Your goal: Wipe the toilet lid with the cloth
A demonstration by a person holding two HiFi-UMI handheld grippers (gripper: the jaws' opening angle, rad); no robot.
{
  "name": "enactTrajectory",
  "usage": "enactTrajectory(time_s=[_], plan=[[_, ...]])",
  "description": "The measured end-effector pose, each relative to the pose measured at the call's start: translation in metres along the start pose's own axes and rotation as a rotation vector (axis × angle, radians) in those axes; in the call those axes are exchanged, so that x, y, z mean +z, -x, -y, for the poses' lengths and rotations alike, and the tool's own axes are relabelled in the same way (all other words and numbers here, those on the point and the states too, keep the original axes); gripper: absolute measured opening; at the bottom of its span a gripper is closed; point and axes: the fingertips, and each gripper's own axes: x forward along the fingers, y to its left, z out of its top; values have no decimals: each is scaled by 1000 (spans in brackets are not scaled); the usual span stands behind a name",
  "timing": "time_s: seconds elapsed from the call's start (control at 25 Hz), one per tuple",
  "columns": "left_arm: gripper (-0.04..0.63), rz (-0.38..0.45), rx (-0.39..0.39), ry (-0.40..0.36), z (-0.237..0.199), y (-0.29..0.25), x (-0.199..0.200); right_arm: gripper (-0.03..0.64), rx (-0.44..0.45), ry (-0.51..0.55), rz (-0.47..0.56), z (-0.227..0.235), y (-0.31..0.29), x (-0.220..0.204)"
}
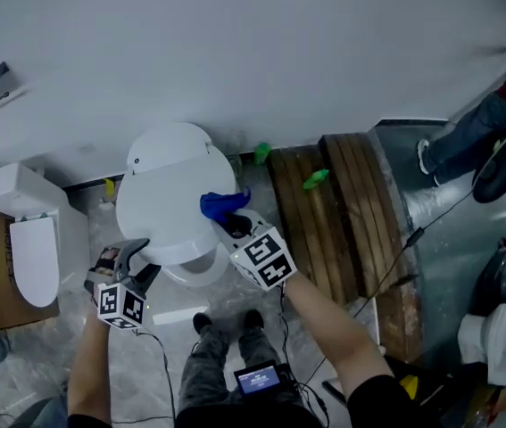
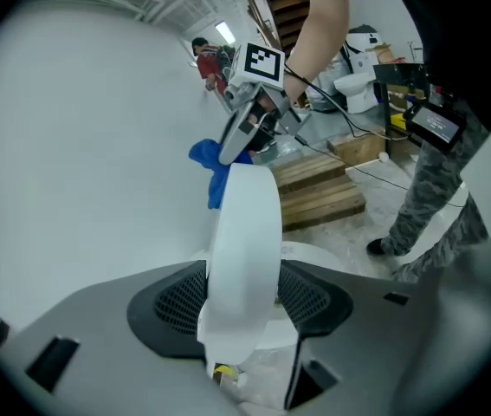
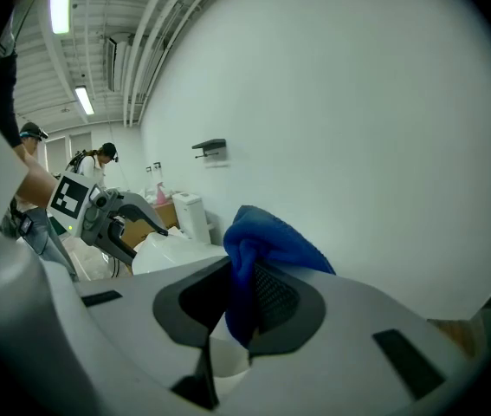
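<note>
Left gripper [image 1: 141,259] clamps toilet lid [image 1: 168,205], wooden pallet [image 1: 324,226] beside.

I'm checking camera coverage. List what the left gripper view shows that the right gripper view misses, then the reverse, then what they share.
Left gripper view only: the wooden planks, the person's camouflage trousers, and the right gripper from outside. Right gripper view only: the left gripper from outside, a second toilet and a wall bracket. Both: the blue cloth in the right jaws, the toilet lid between the left jaws, and the white wall.
</note>
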Motion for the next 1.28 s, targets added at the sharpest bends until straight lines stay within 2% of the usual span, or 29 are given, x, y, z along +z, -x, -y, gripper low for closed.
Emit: enactTrajectory(time_s=[0.24, 0.6, 1.04, 1.28], plan=[[261, -94, -14, -26, 55, -20, -18, 58, 55, 17, 6, 0, 21, -51], [278, -136, 31, -70, 119, -52, -43, 58, -7, -29, 50, 9, 43, -110], [293, -140, 131, -136, 193, -102, -83, 58, -1, -8, -53, -33, -1, -211], [298, -152, 94, -133, 236, -141, -110, 58, 15, -27, -122, -45, -43, -279]])
